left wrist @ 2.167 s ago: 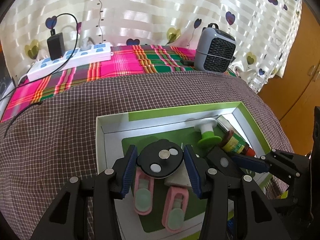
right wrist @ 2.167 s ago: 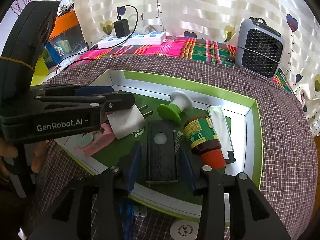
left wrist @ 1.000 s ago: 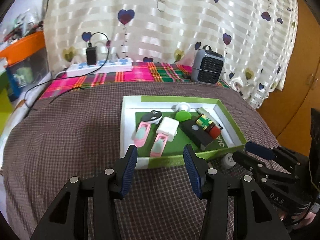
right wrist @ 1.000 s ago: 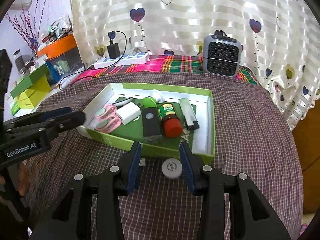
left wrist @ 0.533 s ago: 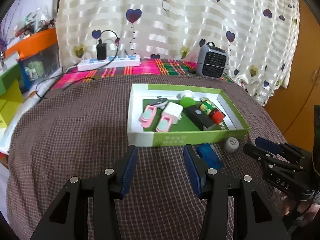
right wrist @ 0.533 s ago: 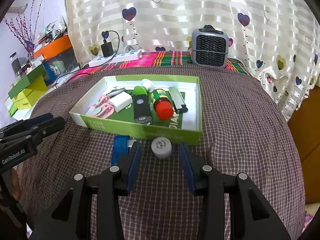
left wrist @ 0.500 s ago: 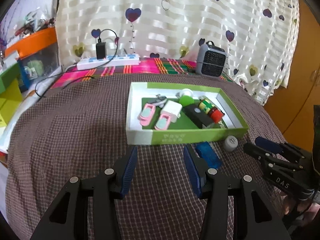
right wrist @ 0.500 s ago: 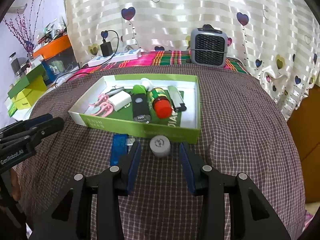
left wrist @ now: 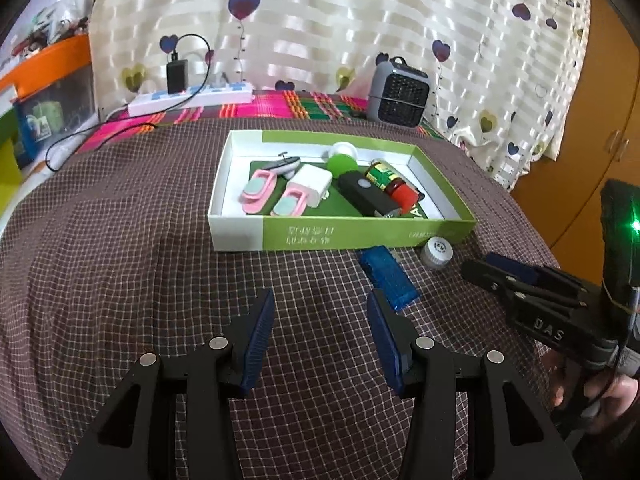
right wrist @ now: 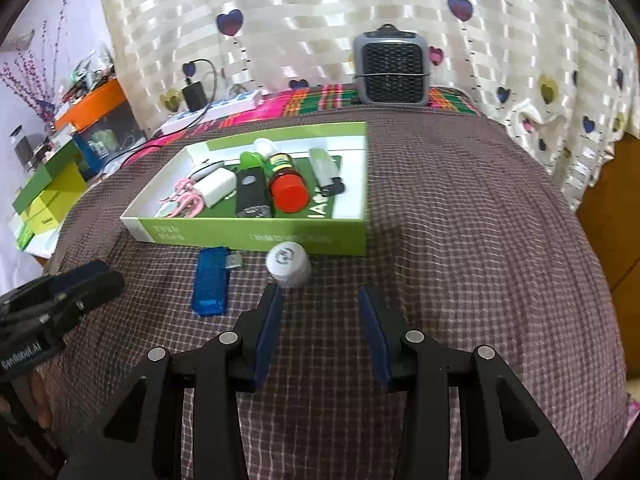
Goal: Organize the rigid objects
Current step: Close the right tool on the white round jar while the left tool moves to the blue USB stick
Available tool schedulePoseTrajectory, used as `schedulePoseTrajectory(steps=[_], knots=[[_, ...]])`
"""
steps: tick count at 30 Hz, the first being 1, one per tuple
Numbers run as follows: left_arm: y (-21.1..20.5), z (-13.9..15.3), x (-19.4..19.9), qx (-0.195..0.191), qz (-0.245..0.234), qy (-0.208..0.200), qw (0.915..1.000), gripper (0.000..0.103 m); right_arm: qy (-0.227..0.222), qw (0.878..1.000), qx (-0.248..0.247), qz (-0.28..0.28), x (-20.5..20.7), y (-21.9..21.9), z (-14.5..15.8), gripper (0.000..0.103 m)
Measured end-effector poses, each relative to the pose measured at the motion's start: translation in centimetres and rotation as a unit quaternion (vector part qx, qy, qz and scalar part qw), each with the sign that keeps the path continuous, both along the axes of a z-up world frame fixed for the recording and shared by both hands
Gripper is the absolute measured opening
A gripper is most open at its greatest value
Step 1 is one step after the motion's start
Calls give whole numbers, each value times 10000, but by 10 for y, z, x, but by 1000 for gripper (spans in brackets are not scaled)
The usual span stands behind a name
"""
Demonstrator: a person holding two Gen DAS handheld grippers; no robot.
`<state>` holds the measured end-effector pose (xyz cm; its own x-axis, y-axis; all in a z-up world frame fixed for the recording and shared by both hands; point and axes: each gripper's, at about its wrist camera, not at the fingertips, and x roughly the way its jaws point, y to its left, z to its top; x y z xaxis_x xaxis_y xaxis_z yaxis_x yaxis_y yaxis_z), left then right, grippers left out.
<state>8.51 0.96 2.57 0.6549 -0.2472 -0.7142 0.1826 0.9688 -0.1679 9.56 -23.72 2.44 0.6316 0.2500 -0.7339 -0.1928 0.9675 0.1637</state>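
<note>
Both grippers have been pulled back from the green-and-white box (left wrist: 280, 236) since the earlier frames. Left gripper (left wrist: 320, 312): jaws spread, nothing held, above the checked cloth (left wrist: 120, 260). In the box, left to right: pink clips (left wrist: 256, 188), white charger (left wrist: 314, 184), black block (left wrist: 366, 196), red-capped bottle (left wrist: 394, 186). Outside the box's front wall, a blue USB stick (right wrist: 211, 280) lies flat, with a white cap (right wrist: 288, 264) just beside it. Right gripper (right wrist: 320, 304): jaws apart, empty, cap just ahead of its left fingertip.

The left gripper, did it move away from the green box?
Yes. The left gripper has pulled back toward the near edge of the bed; the green box, earlier right under its fingers, now lies well ahead.
</note>
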Motion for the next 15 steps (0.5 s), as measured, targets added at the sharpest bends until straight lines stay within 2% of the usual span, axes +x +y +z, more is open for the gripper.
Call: schedulePoseTrajectory(steps=[5,8,15], knots=[[2,-5,1,-43,15,78,10000,47,56,9999,5,150,11,12,-3,42],[2,-10,3,-21,1,162,9999,47,84,9994,-184,280,17,23,-6,42],[2,-17,4,-24,-42,269,9996,47,242,9988,-376,207,30,33,-12,42]])
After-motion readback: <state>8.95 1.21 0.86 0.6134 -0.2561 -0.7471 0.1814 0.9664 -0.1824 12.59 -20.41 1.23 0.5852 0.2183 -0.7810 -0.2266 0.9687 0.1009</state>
